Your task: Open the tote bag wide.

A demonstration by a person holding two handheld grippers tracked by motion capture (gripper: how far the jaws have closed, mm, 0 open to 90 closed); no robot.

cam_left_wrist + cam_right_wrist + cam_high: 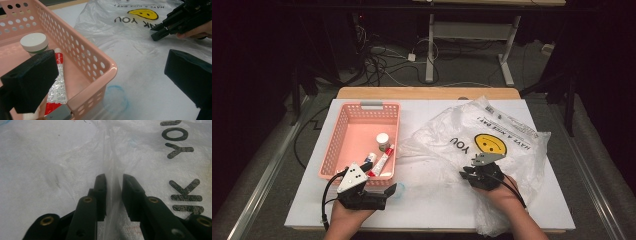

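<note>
A crumpled clear plastic bag (507, 125) with a yellow smiley face and black lettering lies over the right half of the white table (437, 212). My right gripper (464, 172) rests low on the bag's left part. In the right gripper view its jaws (114, 178) stand a narrow gap apart, and a raised fold of the bag (50, 157) runs between them without being clearly pinched. My left gripper (388, 192) stays wide open and holds nothing at the near right corner of the pink basket (362, 106). One of its jaws is over the basket (100, 65) and the other over the table.
Inside the basket lie a red and white tube (59, 85), a white-capped jar (33, 42) and a small item near the tube. A faint blue ring (117, 97) marks the table beside the basket corner. Cables and desk legs cross the floor beyond the table.
</note>
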